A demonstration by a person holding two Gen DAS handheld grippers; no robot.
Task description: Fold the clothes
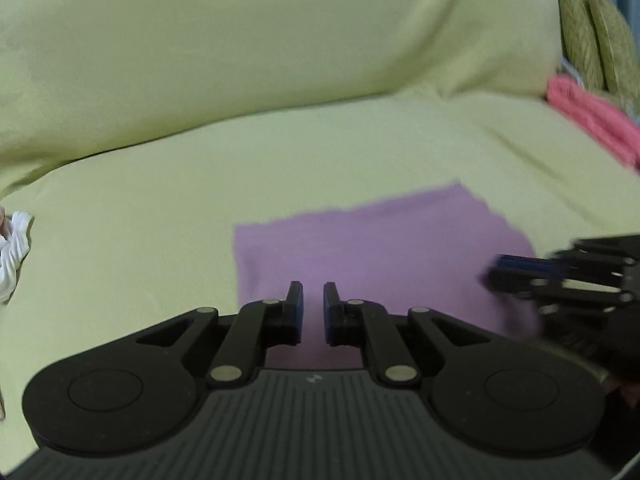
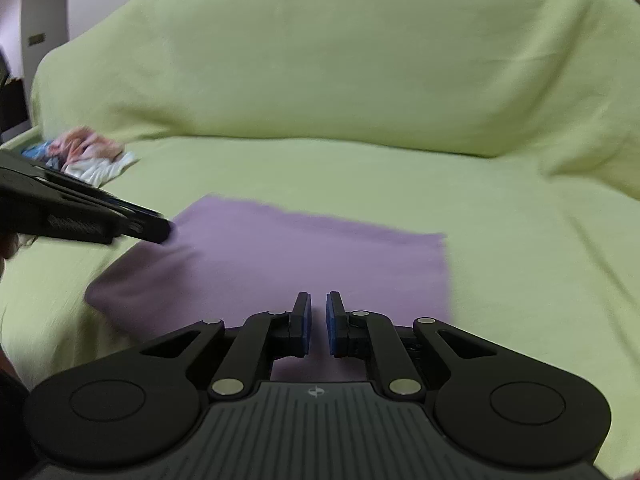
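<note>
A purple cloth [image 1: 380, 248] lies folded flat in a rough rectangle on the green-covered sofa seat [image 1: 140, 220]. My left gripper [image 1: 313, 286] hovers over its near edge, jaws nearly together with nothing between them. My right gripper [image 1: 490, 274] reaches in from the right over the cloth's right edge. In the right wrist view the purple cloth [image 2: 300, 256] spreads ahead, and my right gripper [image 2: 318, 296] is over its near edge, jaws almost closed and empty. My left gripper [image 2: 162, 230] comes in from the left at the cloth's far left corner.
A pink garment [image 1: 592, 120] lies at the seat's right end beside leaf-patterned cushions [image 1: 592, 40]. A white garment [image 1: 14, 248] sits at the left edge. A heap of mixed clothes [image 2: 88, 152] rests at the seat's far left. The green backrest [image 2: 340, 60] rises behind.
</note>
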